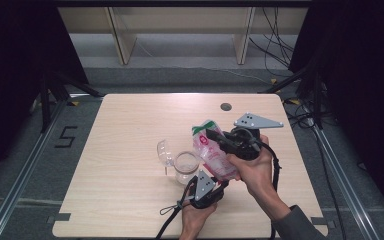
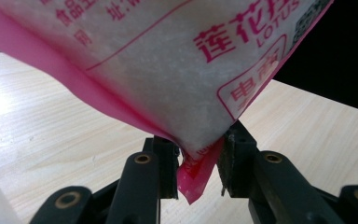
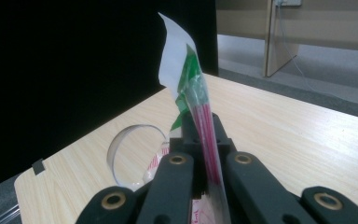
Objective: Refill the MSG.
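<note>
right tongs (image 3: 205, 154) pinch the pink bag's (image 1: 211, 152) top edge; left tongs (image 2: 196, 163) clamp its bottom corner.

Your bag (image 2: 168, 60) is thin, glossy plastic film, translucent white with pink print and a pink edge; its top strip (image 3: 189, 74) is green and white. The jaws you hold are matt black plastic with brass-coloured rivets. The table (image 1: 130, 125) is pale, smooth wood-grain. The jar (image 1: 186, 167) at centre is clear glass.
</note>
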The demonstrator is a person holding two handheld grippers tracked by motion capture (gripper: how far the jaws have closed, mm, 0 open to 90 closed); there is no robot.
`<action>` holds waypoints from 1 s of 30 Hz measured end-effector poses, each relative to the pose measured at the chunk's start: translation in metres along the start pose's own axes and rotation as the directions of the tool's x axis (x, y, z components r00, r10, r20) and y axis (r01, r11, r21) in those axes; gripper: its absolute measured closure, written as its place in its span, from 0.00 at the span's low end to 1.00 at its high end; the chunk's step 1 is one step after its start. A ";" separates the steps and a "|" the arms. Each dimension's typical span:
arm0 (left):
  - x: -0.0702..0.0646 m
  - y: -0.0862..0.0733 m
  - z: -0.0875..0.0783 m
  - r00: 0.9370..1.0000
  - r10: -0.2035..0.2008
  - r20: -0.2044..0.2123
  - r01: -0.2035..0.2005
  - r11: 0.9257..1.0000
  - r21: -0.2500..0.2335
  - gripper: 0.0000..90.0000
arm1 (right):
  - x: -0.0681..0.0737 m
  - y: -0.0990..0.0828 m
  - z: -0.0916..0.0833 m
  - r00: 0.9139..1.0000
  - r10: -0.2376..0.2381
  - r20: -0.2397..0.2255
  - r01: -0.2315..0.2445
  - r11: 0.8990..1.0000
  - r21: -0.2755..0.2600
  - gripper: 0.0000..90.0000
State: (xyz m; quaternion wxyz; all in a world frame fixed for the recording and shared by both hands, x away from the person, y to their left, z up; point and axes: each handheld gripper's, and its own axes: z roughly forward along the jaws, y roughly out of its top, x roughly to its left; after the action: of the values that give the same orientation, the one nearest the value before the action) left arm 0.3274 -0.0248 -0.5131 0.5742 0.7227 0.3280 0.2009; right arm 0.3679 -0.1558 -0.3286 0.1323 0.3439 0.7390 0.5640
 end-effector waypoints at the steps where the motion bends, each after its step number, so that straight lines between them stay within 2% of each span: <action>1: 0.002 0.001 0.002 1.000 0.011 0.003 -0.011 1.000 -0.004 0.79 | 0.000 0.000 0.001 1.000 -0.005 0.007 0.005 1.000 -0.004 1.00; 2: 0.001 0.001 0.003 1.000 -0.003 0.001 0.003 1.000 -0.015 0.79 | -0.001 0.001 0.002 1.000 -0.015 0.020 0.015 1.000 -0.006 1.00; 4: 0.001 0.002 0.004 1.000 0.009 -0.006 -0.010 1.000 -0.016 0.79 | -0.001 0.002 0.004 1.000 0.002 0.006 -0.002 1.000 -0.003 1.00; 5: 0.001 0.003 0.006 1.000 0.008 -0.015 -0.009 1.000 -0.023 0.79 | 0.000 0.002 0.004 1.000 0.029 0.007 -0.029 1.000 -0.001 1.00; 6: 0.001 0.004 0.007 1.000 0.011 -0.019 -0.011 1.000 -0.024 0.79 | -0.003 0.003 0.005 1.000 -0.020 0.022 0.021 1.000 -0.017 1.00; 7: 0.002 0.004 0.008 1.000 0.013 -0.025 -0.014 1.000 -0.027 0.79 | -0.001 0.004 0.006 1.000 0.009 0.009 -0.009 1.000 -0.007 1.00; 12: 0.000 0.003 0.013 1.000 -0.016 -0.012 0.016 0.999 -0.047 0.79 | -0.002 0.004 0.010 1.000 -0.003 0.013 0.003 1.000 -0.006 1.00; 13: 0.000 0.002 0.014 1.000 -0.015 -0.010 0.014 0.999 -0.045 0.79 | -0.001 0.004 0.010 1.000 0.018 0.023 -0.018 1.000 0.009 1.00; 14: -0.001 0.001 0.014 1.000 -0.021 -0.004 0.021 0.999 -0.049 0.79 | -0.003 0.004 0.013 1.000 -0.016 0.022 0.016 1.000 -0.004 1.00; 17: -0.001 0.000 0.015 1.000 -0.023 -0.002 0.022 0.999 -0.045 0.79 | -0.003 0.003 0.015 1.000 -0.006 0.026 0.005 1.000 0.019 1.00; 18: -0.001 0.000 0.016 1.000 -0.026 0.000 0.026 0.999 -0.046 0.79 | -0.004 0.003 0.016 0.999 -0.030 0.043 0.029 0.999 0.013 1.00; 19: -0.001 -0.001 0.016 1.000 -0.027 -0.004 0.027 0.999 -0.047 0.79 | -0.002 0.003 0.017 1.000 0.005 0.026 -0.006 1.000 0.024 1.00; 22: 0.000 -0.001 0.016 1.000 -0.031 0.006 0.031 0.999 -0.043 0.79 | -0.002 0.003 0.020 0.999 -0.015 0.039 0.014 0.999 0.029 1.00; 23: 0.000 -0.001 0.017 0.999 -0.041 0.005 0.041 0.998 -0.054 0.79 | 0.000 0.003 0.023 1.000 -0.013 0.020 0.012 0.999 0.035 1.00; 27: 0.004 0.001 0.017 0.999 -0.047 0.000 0.047 0.997 -0.062 0.79 | 0.003 0.004 0.026 1.000 -0.005 0.023 0.004 0.999 0.035 1.00; 28: 0.004 0.002 0.017 0.999 -0.050 0.001 0.050 0.997 -0.066 0.79 | 0.002 0.005 0.027 0.999 -0.038 0.026 0.037 0.999 0.034 1.00; 30: 0.004 0.003 0.016 0.999 -0.046 -0.004 0.045 0.997 -0.064 0.79 | 0.005 0.007 0.029 1.000 -0.024 0.013 0.023 0.999 0.043 1.00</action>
State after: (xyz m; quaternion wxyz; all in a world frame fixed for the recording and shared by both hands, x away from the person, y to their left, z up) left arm 0.3416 -0.0335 -0.5150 0.6005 0.6959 0.3394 0.2000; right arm 0.3838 -0.1307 -0.3305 0.1366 0.3419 0.7541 0.5439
